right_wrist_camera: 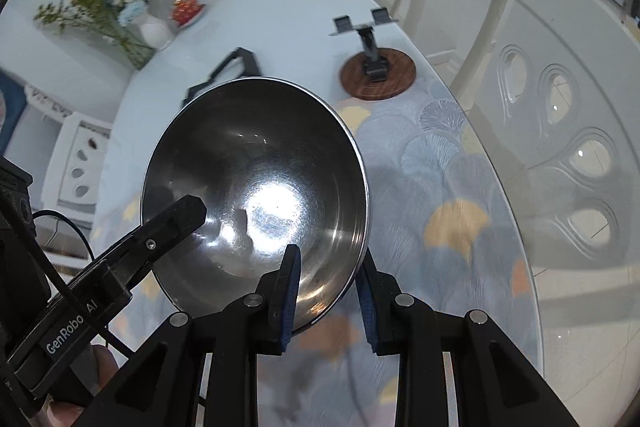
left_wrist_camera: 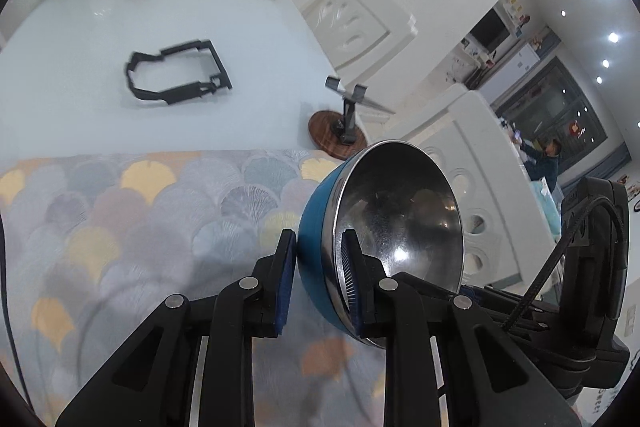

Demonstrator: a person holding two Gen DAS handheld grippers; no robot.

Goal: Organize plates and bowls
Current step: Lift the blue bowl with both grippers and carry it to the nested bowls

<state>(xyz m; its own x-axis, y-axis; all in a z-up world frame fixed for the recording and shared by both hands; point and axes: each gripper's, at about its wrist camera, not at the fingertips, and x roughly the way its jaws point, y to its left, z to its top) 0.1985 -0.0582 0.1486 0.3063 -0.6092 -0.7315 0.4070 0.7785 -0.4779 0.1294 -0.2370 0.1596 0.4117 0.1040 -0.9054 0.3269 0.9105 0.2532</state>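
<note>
Both the left gripper (left_wrist_camera: 320, 263) & right gripper (right_wrist_camera: 328, 287) have jaws pinching the steel bowl (right_wrist_camera: 256, 187) rim mid-air; uneven pull could slip it onto the desk (left_wrist_camera: 100, 27).

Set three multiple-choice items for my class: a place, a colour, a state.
1. Where does the black angular frame lie? A on the floor; B on a chair; C on the white tabletop.
2. The steel-lined bowl's outside is: A blue; B red; C green.
3. The left tongs are: A open, empty; B shut on the bowl's rim; C lying flat.
C: bare tabletop surrounds it. A: blue shows behind the steel rim. B: one finger sits inside the rim, one outside.
</note>
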